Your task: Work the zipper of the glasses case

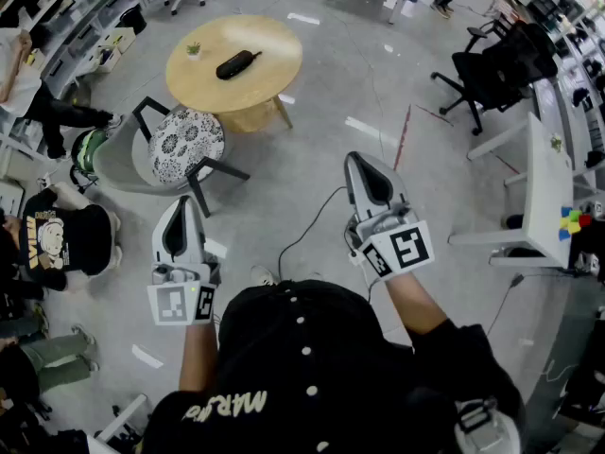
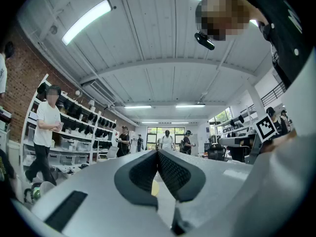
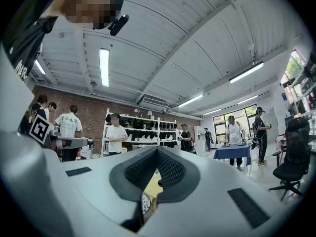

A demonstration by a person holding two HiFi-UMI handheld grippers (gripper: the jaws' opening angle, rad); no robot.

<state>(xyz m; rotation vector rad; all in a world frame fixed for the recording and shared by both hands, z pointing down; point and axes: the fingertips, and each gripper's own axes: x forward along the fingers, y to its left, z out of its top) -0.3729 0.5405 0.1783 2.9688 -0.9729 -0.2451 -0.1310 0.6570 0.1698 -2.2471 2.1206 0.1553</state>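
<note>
On 1 round wooden table (image 1: 274, 50), 1 black glasses case (image 1: 237, 64) and 1 potted plant (image 1: 193, 49) are seen; well apart from it, the left gripper (image 1: 181, 203) and right gripper (image 1: 363, 160) are held closed, with nothing gripped.

head view steeply down, gripper views across room

The black glasses case (image 1: 237, 64) lies closed, angled, near the middle of the round wooden table (image 1: 274, 41).
</note>
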